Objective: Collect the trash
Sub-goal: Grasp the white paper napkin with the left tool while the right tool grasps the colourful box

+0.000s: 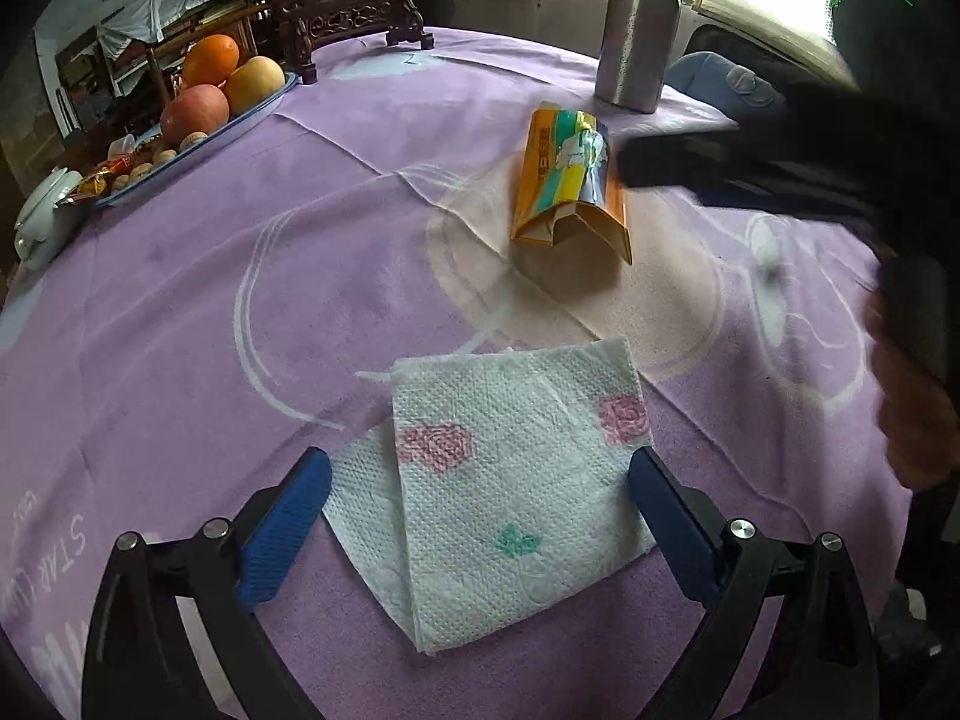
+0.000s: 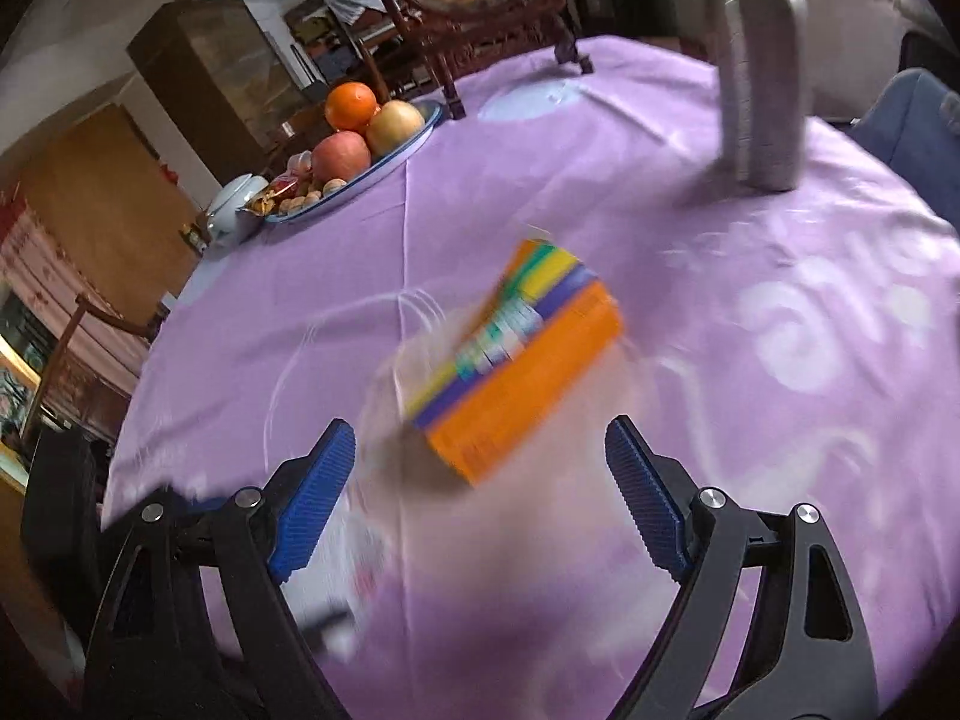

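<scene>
A folded white paper napkin [image 1: 504,492] with pink roses lies on the purple tablecloth [image 1: 180,312]. My left gripper [image 1: 480,468] is open with its blue fingers on either side of the napkin. A crushed orange and yellow carton [image 1: 567,180] lies beyond it on a pale circle of the cloth. In the right wrist view the carton [image 2: 516,360] is blurred and lies just ahead of my open, empty right gripper [image 2: 480,444]. The right gripper also shows in the left wrist view as a dark blurred shape [image 1: 750,168] beside the carton.
A steel bottle [image 1: 639,30] stands at the far side of the table. A tray of fruit and snacks [image 1: 198,120] sits at the far left, with a white lidded pot [image 1: 42,216] beside it. A carved wooden stand [image 1: 348,6] is at the back.
</scene>
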Demonstrator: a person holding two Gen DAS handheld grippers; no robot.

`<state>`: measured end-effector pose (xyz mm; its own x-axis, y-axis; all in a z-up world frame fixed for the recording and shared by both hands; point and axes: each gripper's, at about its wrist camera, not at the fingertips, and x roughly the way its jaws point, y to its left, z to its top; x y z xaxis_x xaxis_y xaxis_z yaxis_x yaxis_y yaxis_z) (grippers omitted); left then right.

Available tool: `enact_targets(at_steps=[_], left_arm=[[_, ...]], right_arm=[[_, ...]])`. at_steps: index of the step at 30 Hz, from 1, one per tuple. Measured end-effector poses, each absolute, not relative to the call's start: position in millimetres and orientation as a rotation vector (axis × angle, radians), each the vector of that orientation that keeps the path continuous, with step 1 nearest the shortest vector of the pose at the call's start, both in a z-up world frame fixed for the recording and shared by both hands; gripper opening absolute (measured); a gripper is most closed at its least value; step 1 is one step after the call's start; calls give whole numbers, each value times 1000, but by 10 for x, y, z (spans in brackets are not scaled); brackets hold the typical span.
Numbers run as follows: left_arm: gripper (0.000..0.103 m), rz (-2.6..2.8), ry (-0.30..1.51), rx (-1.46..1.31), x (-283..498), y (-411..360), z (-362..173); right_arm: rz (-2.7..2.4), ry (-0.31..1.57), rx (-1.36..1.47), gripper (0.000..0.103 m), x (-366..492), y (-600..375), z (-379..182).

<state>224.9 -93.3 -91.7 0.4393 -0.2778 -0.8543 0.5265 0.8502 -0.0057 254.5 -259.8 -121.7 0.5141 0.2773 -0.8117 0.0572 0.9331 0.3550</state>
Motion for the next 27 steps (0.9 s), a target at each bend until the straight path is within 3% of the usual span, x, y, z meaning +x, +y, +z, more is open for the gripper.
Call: enact_targets(at_steps=[5, 8, 14, 22, 27], left_arm=[[98, -496, 999, 280, 2247, -938, -919], [98, -496, 999, 279, 2249, -933, -918], [98, -496, 999, 279, 2251, -931, -916], [97, -500, 997, 261, 2251, -902, -912], [95, -506, 993, 252, 2257, -885, -905]], right_arm=[[68, 1072, 315, 83, 2820, -2483, -1447], [56, 1043, 196, 65, 2780, -2421, -1417], [48, 1018, 121, 48, 2519, -2771, -1271], [50, 1006, 151, 50, 2244, -3119, -1250], [47, 1057, 218, 67, 2301, -3183, -1347]])
